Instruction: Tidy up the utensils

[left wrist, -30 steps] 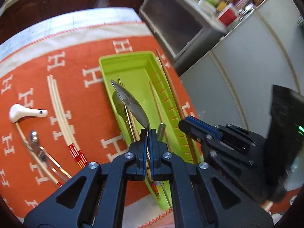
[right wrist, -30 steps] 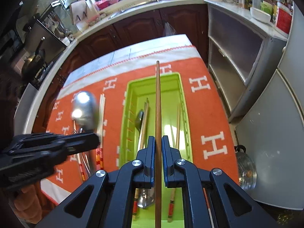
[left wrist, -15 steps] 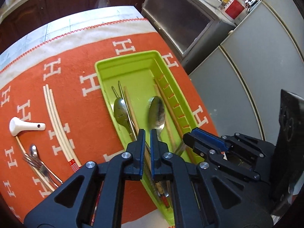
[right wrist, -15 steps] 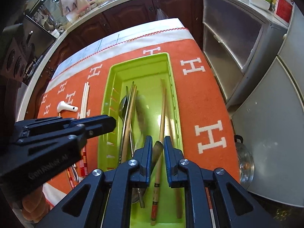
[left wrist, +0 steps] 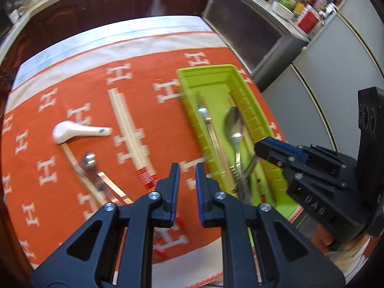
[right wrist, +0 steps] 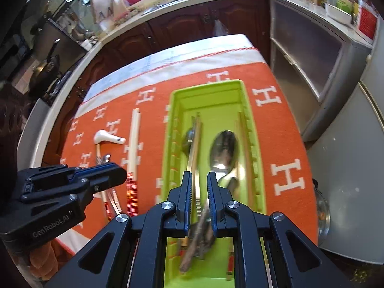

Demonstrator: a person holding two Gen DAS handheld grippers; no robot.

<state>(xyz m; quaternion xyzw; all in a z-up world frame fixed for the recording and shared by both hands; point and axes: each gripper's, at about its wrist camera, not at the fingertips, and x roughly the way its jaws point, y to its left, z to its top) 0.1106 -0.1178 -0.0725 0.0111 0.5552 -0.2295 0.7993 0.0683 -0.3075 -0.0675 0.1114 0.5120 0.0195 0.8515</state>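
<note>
- Left wrist view: the left gripper [left wrist: 184, 168] has its fingers parted with nothing between them, hovering over the orange cloth with white H letters [left wrist: 79, 88]. One long lime-green plastic utensil tray [left wrist: 206, 72] sits off to the right of those fingers.
- Count outside the tray, all left of the left fingers: one white ceramic soup spoon [left wrist: 72, 131], one pair of pale chopsticks with red-striped ends [left wrist: 127, 124], and a small heap of metal cutlery [left wrist: 92, 170] that's too smeared to count.
- Right wrist view: the right gripper [right wrist: 199, 176] is also spread open and empty, right above the near end of the tray [right wrist: 206, 87].
- Inside the tray I count two shiny metal spoons: a big one [right wrist: 224, 147] just ahead of the right fingertips and a narrower one [right wrist: 188, 137] to its left. Both have bowls pointing away from the fingers, long axes running along the tray's length.
- Wooden chopsticks [right wrist: 242, 134] lie lengthwise too, along the tray's right wall and beside the narrow spoon; can't get a solid count.
- Handles at the near end are blurred and tucked under the right fingers.
</note>
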